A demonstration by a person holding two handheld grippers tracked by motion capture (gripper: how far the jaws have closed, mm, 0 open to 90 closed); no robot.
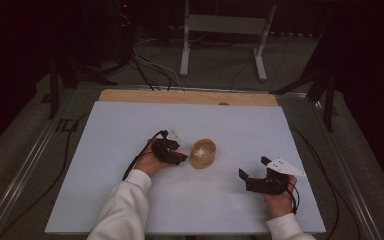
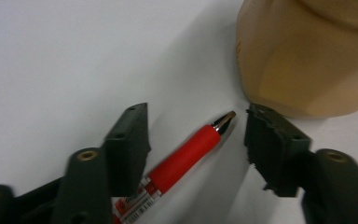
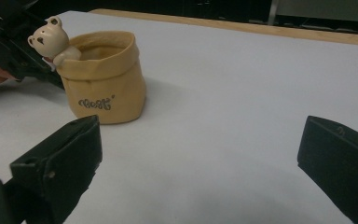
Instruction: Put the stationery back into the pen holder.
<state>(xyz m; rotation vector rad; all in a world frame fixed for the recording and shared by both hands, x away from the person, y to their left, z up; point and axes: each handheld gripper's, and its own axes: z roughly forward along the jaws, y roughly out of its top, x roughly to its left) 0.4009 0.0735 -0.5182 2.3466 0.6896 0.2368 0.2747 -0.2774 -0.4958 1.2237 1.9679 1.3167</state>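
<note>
I am reaching for a red plastic pen with a metal tip (image 2: 186,156), which is lying flat on the white table sheet (image 1: 130,200), just beside the foot of a tan sack-shaped ceramic pot (image 1: 203,153). In my left gripper view the pen is lying between the two black jaws, its tip pointing toward two o'clock at the pot's base. The jaw on the left side of that view is lying against the labelled end of the pen; the other jaw is standing clear of the tip, with white sheet showing between, so my left tongs (image 2: 193,135) are not yet clenched on it and are straddling the pen released.

The pot is sitting upright near the middle of the sheet, with dark lettering on its side. A small cream bear figure (image 3: 51,39) is leaning over its rim at the ten o'clock side in my right gripper view. I cannot tell whether anything else is inside.

My left hand (image 1: 150,161) is lying low at nine o'clock of the pot, the white sleeve (image 1: 125,205) running back toward six o'clock. My right tongs (image 1: 252,174) are resting at four o'clock of the pot, well apart from it, jaws spread wide and released, pointing toward it.
</note>
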